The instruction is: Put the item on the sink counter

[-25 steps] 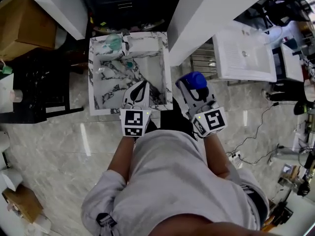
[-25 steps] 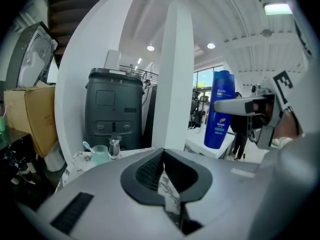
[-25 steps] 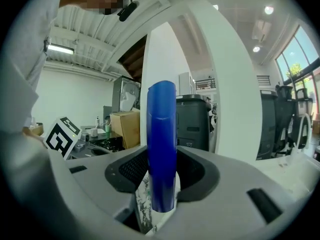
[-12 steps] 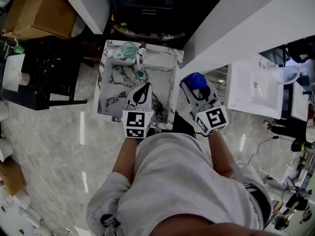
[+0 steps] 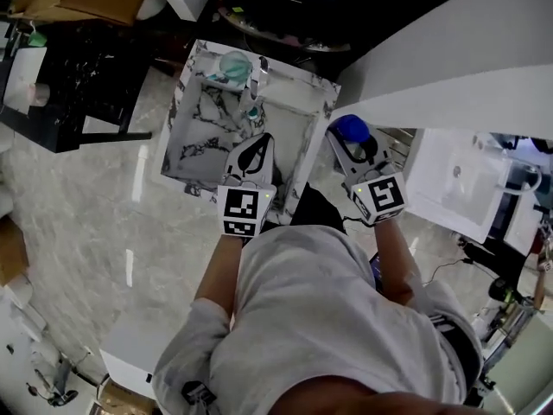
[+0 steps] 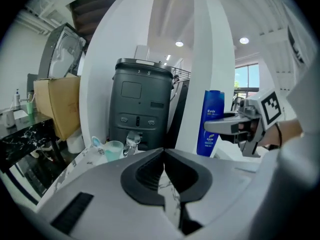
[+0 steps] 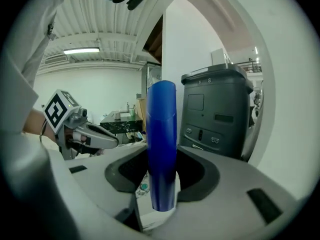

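A tall blue bottle (image 7: 162,144) stands upright between the jaws of my right gripper (image 7: 162,184), which is shut on it. In the head view the bottle's blue cap (image 5: 349,128) sits just right of the marble sink counter (image 5: 203,150), close to its near right corner. My left gripper (image 5: 257,150) hovers over the counter's near edge. Its jaws are shut with nothing in them (image 6: 163,151). The left gripper view shows the bottle (image 6: 212,121) held off to the right.
A teal cup (image 5: 233,63) and a faucet (image 5: 257,85) stand at the counter's far edge. A dark grey bin (image 6: 142,104) stands behind it, between white panels (image 5: 449,67). A white washbasin (image 5: 458,184) lies to the right, a black marble table (image 5: 52,67) to the left.
The view has swung, so the sink counter now lies tilted and a little nearer to the bottle. Both grippers keep their hold and spacing in front of the person.
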Demonstrator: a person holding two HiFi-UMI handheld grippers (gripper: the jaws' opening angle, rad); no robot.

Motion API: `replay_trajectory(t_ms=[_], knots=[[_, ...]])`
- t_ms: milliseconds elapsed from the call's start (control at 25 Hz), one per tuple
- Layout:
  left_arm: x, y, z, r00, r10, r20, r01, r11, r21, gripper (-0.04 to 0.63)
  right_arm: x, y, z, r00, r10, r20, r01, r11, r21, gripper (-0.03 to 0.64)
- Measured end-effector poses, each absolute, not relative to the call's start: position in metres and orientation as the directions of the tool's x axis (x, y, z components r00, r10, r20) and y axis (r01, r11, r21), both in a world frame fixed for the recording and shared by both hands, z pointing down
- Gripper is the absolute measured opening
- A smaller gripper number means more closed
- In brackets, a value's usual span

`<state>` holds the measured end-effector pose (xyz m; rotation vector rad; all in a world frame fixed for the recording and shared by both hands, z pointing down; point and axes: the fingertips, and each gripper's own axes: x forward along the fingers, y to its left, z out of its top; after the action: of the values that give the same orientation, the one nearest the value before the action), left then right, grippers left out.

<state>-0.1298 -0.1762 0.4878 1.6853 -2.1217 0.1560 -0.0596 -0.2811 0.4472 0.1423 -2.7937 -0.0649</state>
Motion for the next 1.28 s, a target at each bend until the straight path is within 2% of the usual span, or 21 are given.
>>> replay_trajectory(t_ms=[520, 720, 1280], knots=[[-0.134, -0.152, 0.526, -0.404, -0.773, 0.490, -0.812, 0.550, 0.197, 0.011, -0.100, -0.301, 0.515, -0.894, 0.132, 0.428, 0.151, 0.988, 0.010, 0.158], [-0.124, -0.142, 0.535, -0.427, -0.743, 0.516, -0.783, 0.589, 0.200, 0.011, -0.110, -0.300, 0.532, -0.877, 0.182, 0.444, 0.199, 0.980, -0.007, 0.158], [-0.121, -0.140, 0.575, -0.418, -0.729, 0.541, -0.693, 0.641, 0.329, 0.011, -0.132, -0.298, 0.573, -0.833, 0.230, 0.503, 0.244, 0.969, -0.039, 0.158]])
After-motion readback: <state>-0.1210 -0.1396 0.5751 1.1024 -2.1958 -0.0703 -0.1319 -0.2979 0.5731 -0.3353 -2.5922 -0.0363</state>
